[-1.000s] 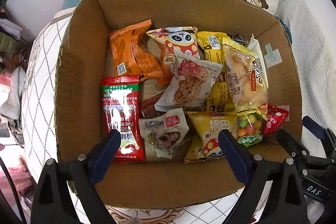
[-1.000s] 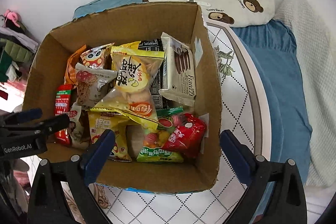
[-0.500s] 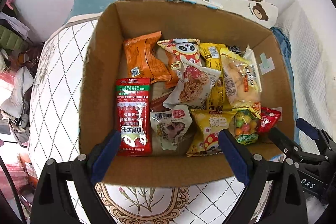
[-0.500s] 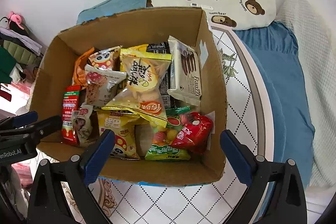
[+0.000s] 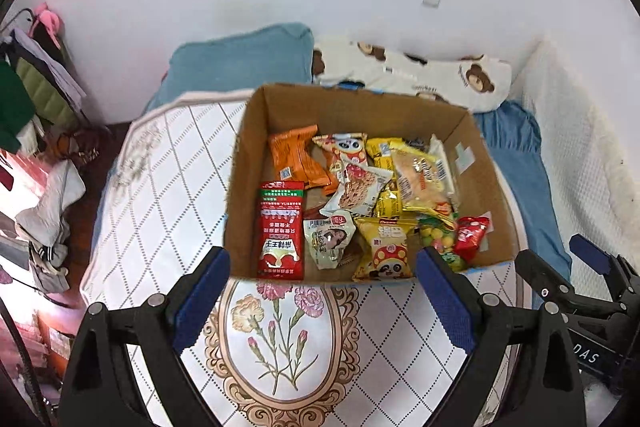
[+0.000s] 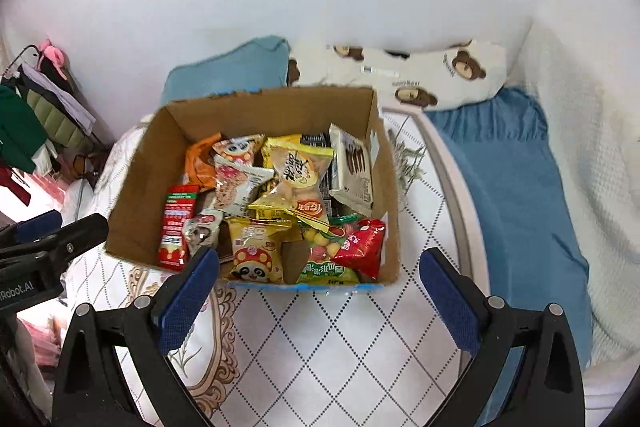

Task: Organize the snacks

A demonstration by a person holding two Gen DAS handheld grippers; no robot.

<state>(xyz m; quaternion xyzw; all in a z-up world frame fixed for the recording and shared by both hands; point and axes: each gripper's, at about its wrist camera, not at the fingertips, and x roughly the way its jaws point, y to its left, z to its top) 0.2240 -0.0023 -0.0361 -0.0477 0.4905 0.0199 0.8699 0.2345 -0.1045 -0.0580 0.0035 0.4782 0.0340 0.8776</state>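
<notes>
- Box [image 5: 472,183] was brown cardboard
- Tall packet [image 5: 280,231] was red with a green top
- Panda packet [image 5: 384,251] was yellow
- Mat [image 5: 280,343] was white, diamond grid, pink flowers
- Pillow [image 6: 440,75] was cream with brown bears
- Blanket [image 6: 516,195] was blue
- Finger pads [image 6: 450,307] were blue

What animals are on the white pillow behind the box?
Brown bears on the white pillow, seen best in the right wrist view.
</notes>
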